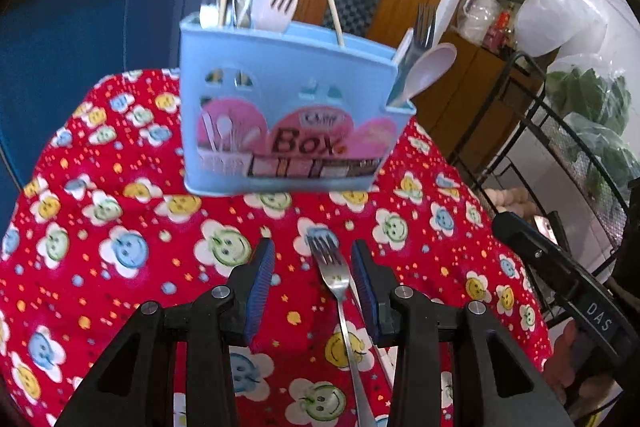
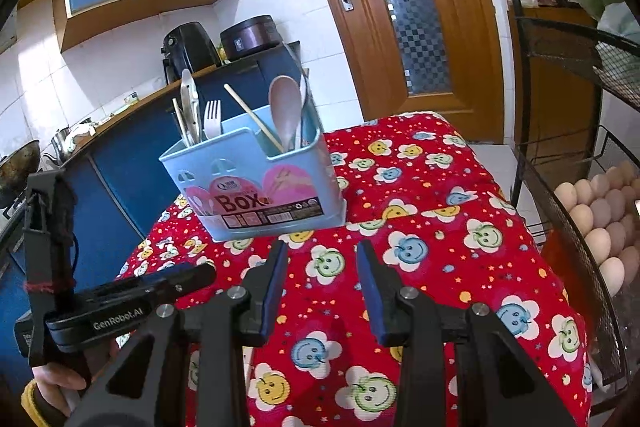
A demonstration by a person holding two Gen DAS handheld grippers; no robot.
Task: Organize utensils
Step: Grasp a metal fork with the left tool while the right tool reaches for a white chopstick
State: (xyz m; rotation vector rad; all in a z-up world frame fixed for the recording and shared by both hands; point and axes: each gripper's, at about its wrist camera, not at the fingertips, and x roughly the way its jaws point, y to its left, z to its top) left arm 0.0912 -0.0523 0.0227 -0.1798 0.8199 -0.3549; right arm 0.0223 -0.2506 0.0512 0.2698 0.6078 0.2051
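Note:
A light blue utensil box point(image 1: 280, 107) stands on the red smiley-patterned cloth point(image 1: 120, 227); it also shows in the right wrist view point(image 2: 256, 183). It holds a white plastic fork point(image 1: 280, 5), a pale spoon point(image 1: 428, 73), a metal fork point(image 1: 424, 27), chopsticks and a metal utensil. A loose metal fork point(image 1: 336, 283) lies on the cloth between the fingers of my left gripper point(image 1: 314, 267), close to the right pad, tines toward the box. The left jaws are open. My right gripper point(image 2: 322, 275) is open and empty above the cloth, short of the box.
A black wire rack point(image 2: 560, 187) with eggs point(image 2: 600, 219) stands to the right of the table. A blue counter point(image 2: 120, 155) with appliances is behind and left. A wooden door point(image 2: 400, 7) is at the back. The left gripper's body point(image 2: 120, 303) shows in the right view.

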